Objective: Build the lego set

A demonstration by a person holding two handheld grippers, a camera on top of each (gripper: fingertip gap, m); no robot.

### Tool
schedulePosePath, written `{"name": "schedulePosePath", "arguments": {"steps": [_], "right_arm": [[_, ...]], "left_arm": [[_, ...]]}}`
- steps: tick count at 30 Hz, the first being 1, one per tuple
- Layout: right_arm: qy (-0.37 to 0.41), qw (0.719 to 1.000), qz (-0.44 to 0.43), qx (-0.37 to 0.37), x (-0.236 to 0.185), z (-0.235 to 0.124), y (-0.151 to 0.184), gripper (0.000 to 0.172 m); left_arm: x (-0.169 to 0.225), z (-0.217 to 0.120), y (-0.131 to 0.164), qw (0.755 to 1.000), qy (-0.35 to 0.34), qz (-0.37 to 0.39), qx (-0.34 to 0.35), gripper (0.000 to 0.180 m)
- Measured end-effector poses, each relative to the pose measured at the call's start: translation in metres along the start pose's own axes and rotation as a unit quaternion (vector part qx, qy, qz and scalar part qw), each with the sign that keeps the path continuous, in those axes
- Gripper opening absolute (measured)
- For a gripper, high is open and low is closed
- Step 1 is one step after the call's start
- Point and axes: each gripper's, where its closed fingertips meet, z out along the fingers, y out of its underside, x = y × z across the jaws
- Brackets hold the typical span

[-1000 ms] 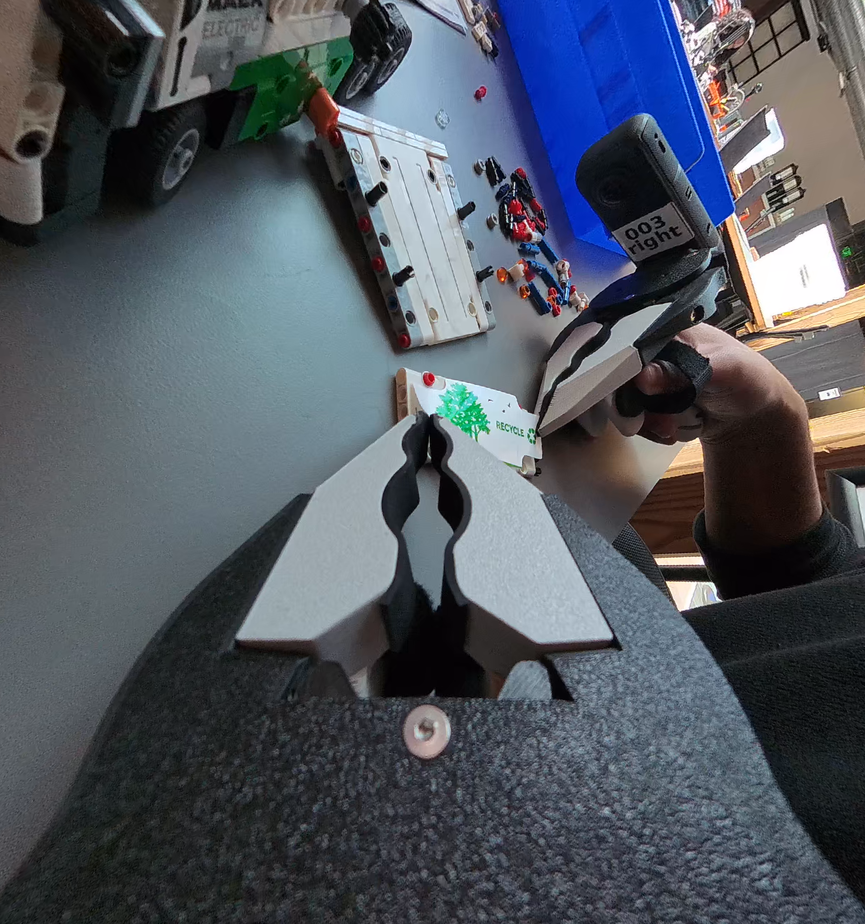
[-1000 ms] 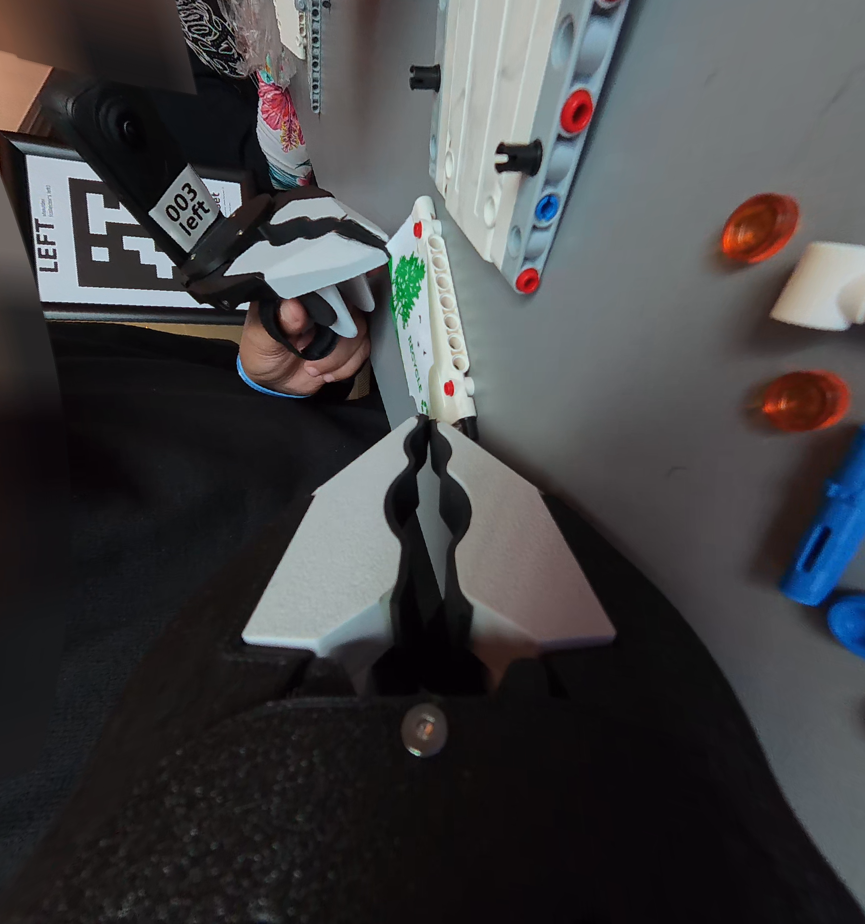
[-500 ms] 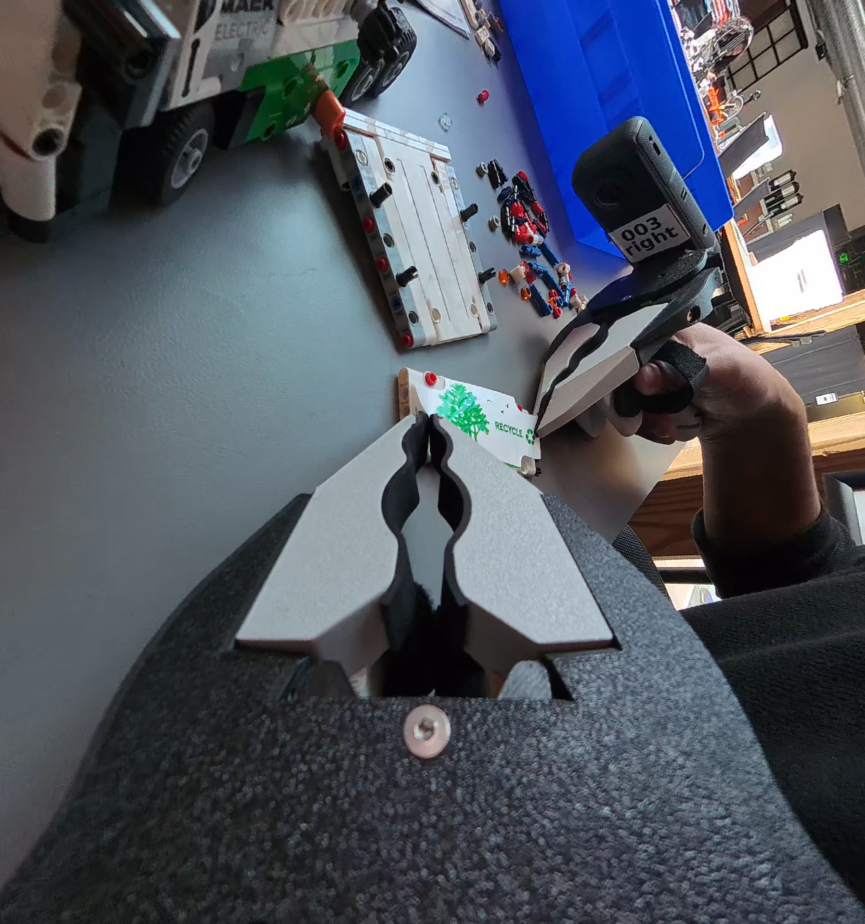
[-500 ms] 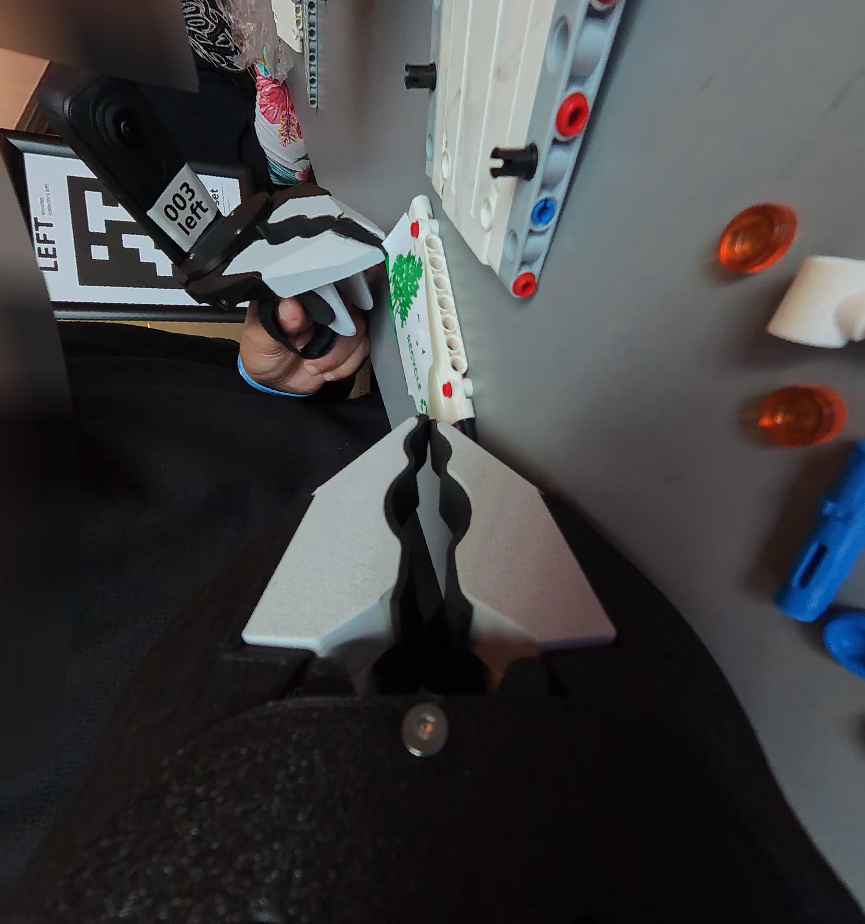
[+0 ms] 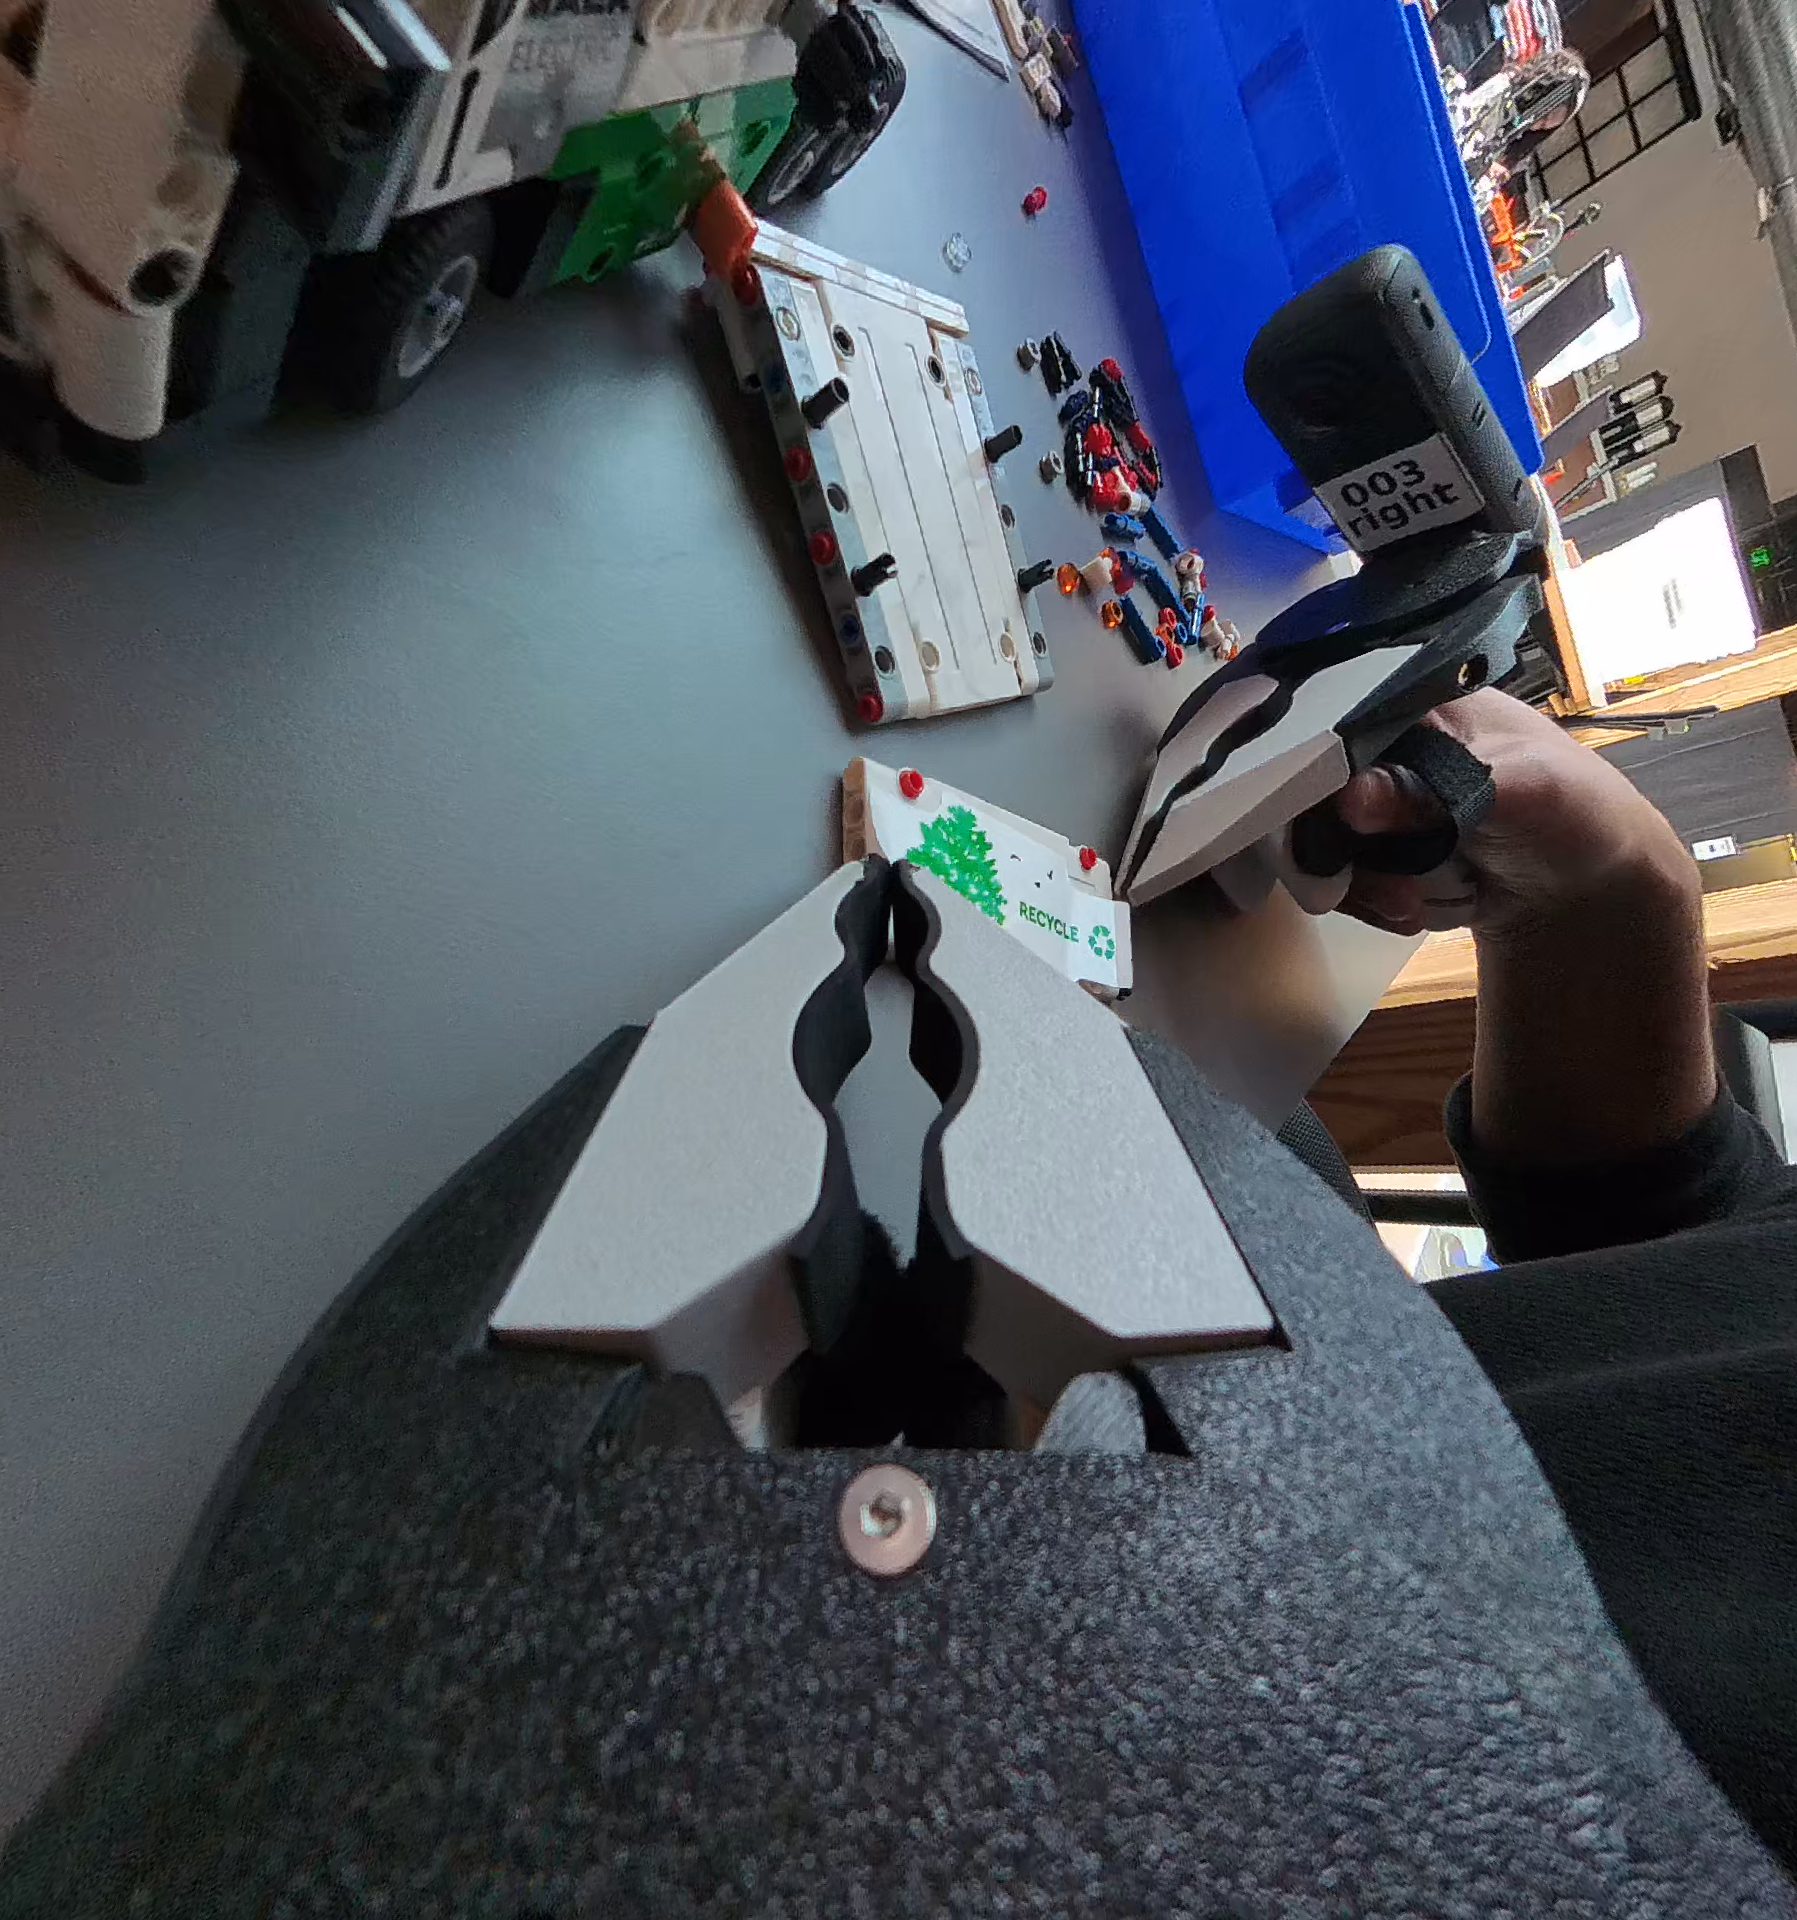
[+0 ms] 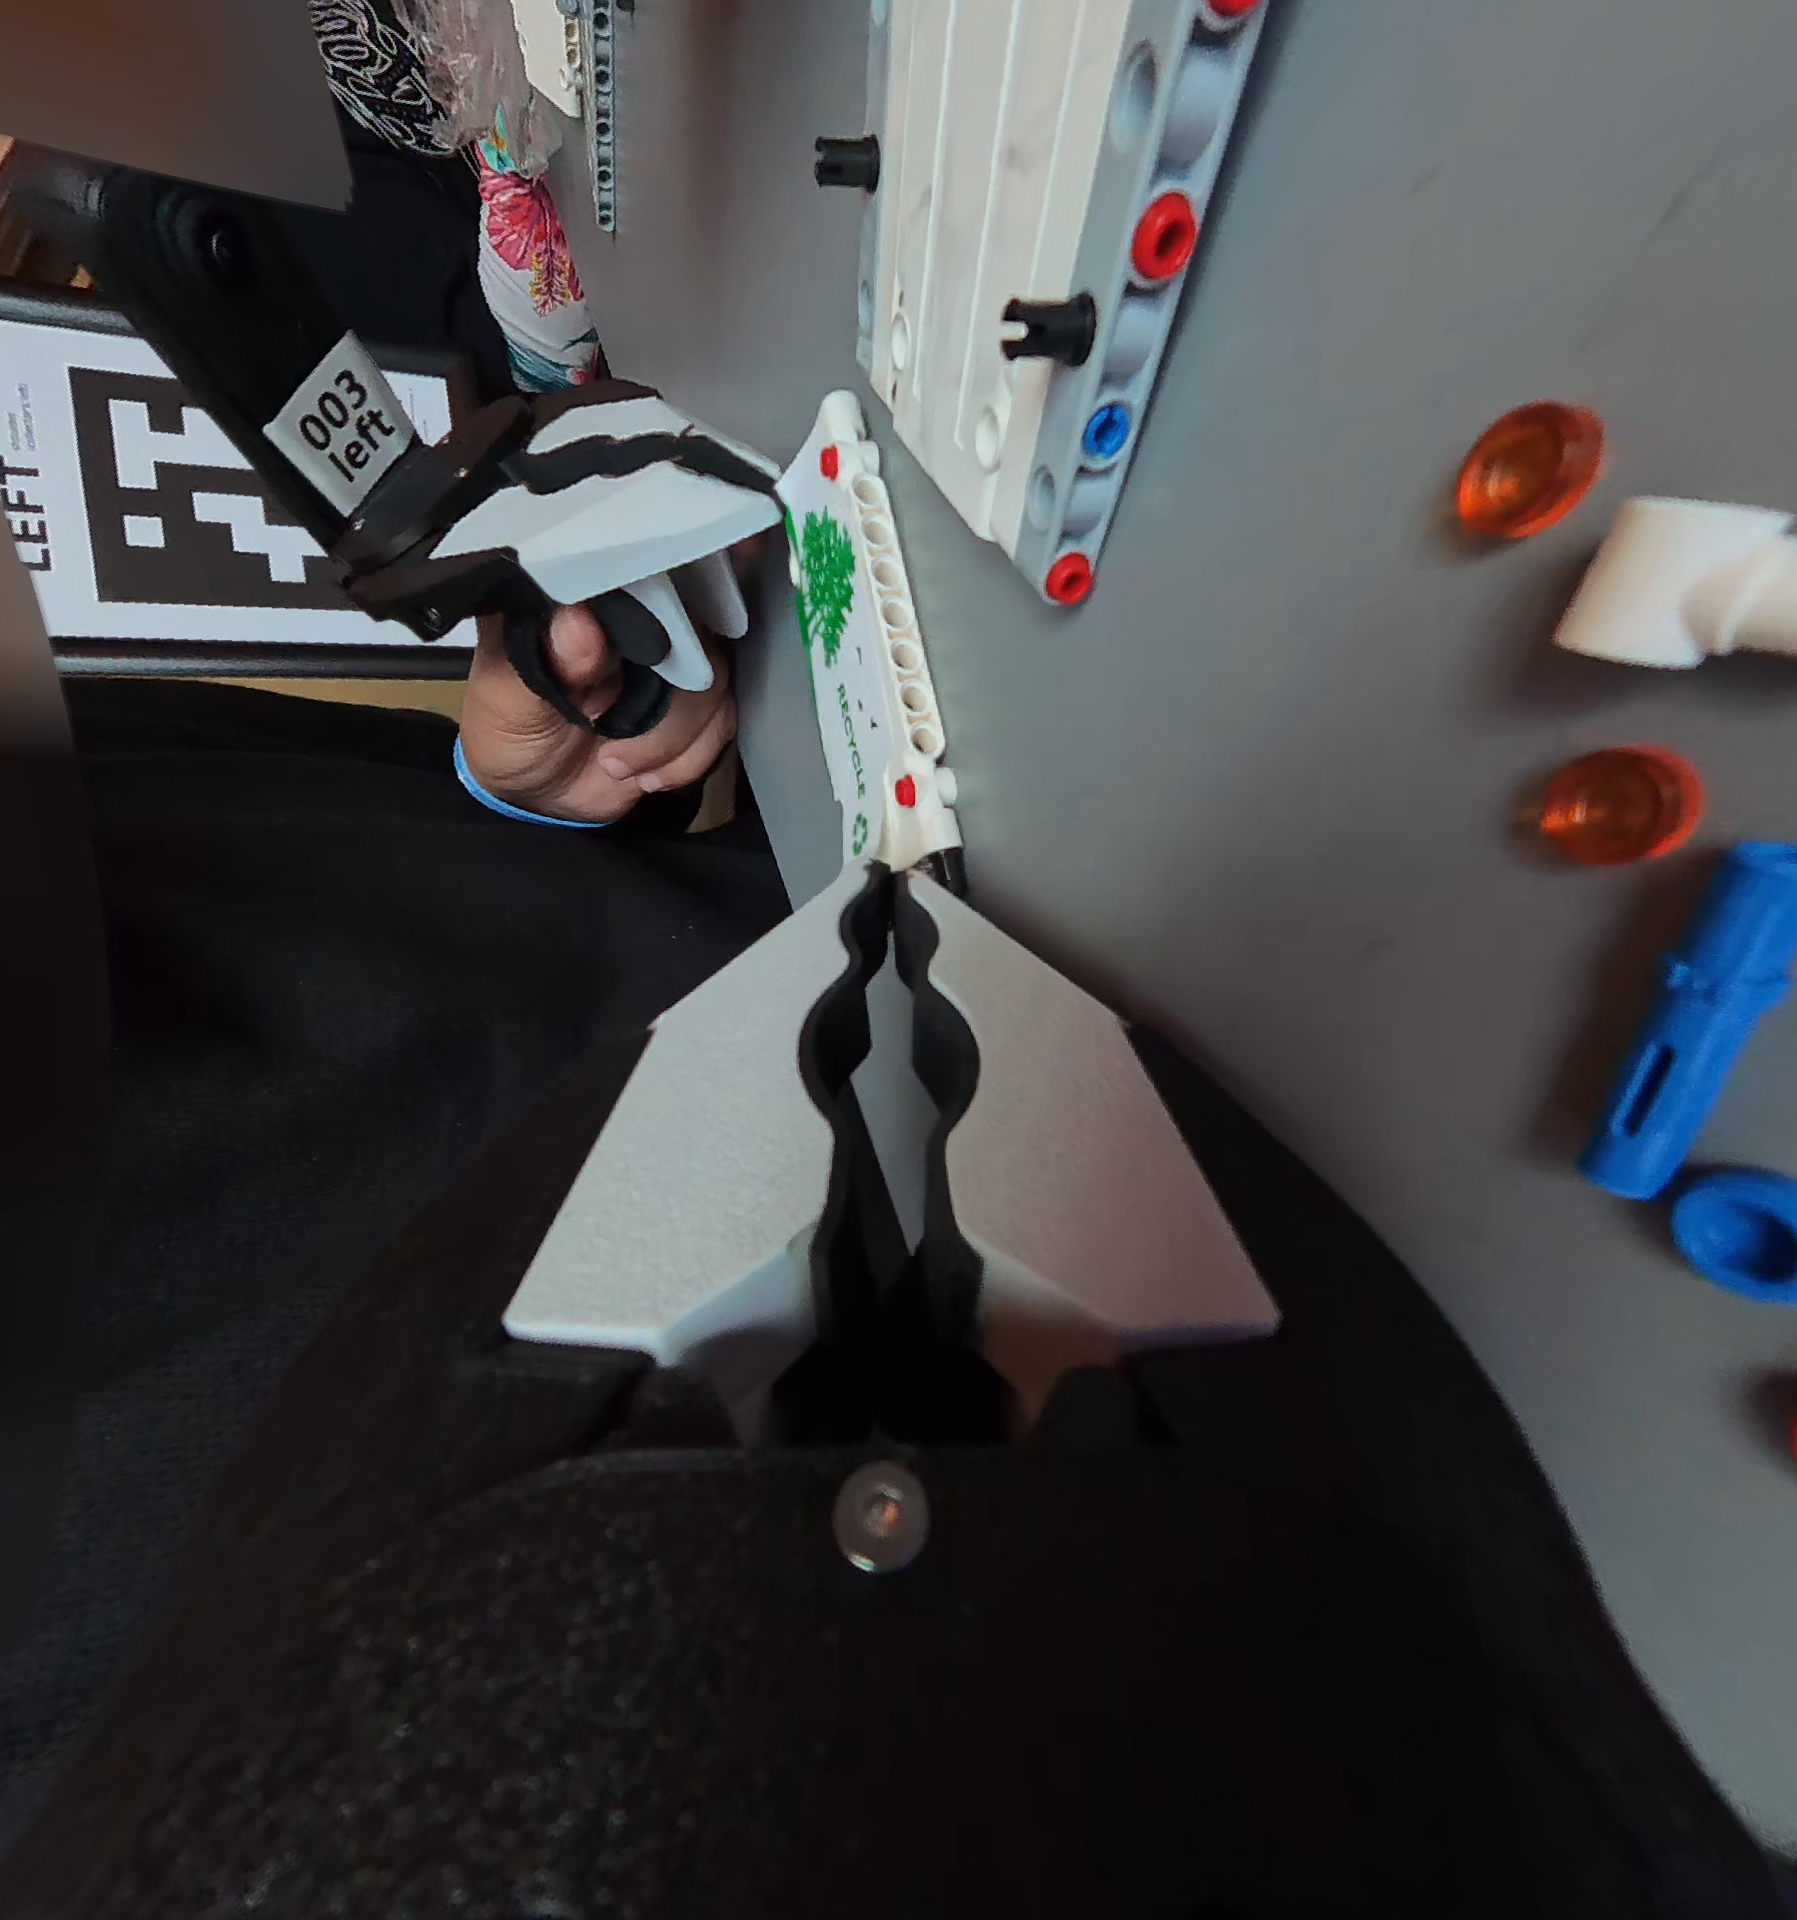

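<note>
Panel point(image 5: 998, 873): white brick piece with a green tree print and two red studs, standing on edge on the grey table point(image 5: 354, 831) near its front edge, between our two grippers.
Left gripper point(image 5: 891, 888): we see its jaws shut tip to tip, black pads meeting, nothing between them; the tips sit right at the panel's end with the tree print. The right wrist view shows the same tips point(image 6: 769, 488) against the panel's far end.
Right gripper point(image 6: 889, 883): jaws closed, pads together with only a sliver between them; the tips press up to the panel's near end, by a small black pin point(image 6: 946, 862) at its corner. We cannot say it pinches anything.
Hands: our right hand point(image 5: 1528, 831) wraps the right grip; our left hand point(image 6: 582, 748), with a blue wristband, wraps the left.
Plate point(image 5: 904, 520): larger white and grey assembly with black pins and red and blue studs, lying flat just beyond the panel.
Loose parts point(image 5: 1133, 499): small red, blue, black and orange bits scattered beside the plate; up close we see two orange domes point(image 6: 1528, 468), a white connector point(image 6: 1704, 592) and a blue pin point(image 6: 1715, 1018).
Truck point(image 5: 354, 187): white and green brick model at the far side.
Bin point(image 5: 1268, 208): blue, behind the loose parts.
</note>
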Motion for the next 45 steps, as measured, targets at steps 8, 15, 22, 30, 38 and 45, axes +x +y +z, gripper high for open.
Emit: {"name": "schedulePosePath", "arguments": {"steps": [8, 15, 22, 30, 38, 45], "right_arm": [[-0.022, 0.999, -0.022, 0.007, -0.007, -0.002, 0.0, 0.008], [0.088, 0.947, -0.302, 0.067, -0.024, -0.004, 0.0, 0.019], [0.217, 0.866, -0.442, 0.083, -0.016, 0.001, 0.007, 0.025], [0.266, 0.833, -0.48, 0.072, -0.011, -0.002, 0.004, 0.035], [0.301, 0.838, -0.448, 0.085, -0.015, 0.026, -0.022, 0.065], [0.346, 0.828, -0.434, 0.086, -0.008, 0.043, -0.031, 0.044]], "left_arm": [[0.001, 0.0, 0.0, 1.0, 0.001, 0.004, 0.0, 0.0], [0.001, 0.0, -0.001, 1.0, 0.004, 0.0, 0.002, 0.0], [0.003, -0.001, -0.002, 1.0, 0.003, 0.008, 0.012, 0.0], [0.007, -0.003, -0.005, 0.999, 0.034, -0.013, 0.012, 0.0], [0.01, -0.005, -0.006, 0.999, 0.032, 0.006, 0.024, 0.0], [0.018, -0.007, -0.004, 0.998, 0.04, 0.031, 0.026, 0.0]]}}
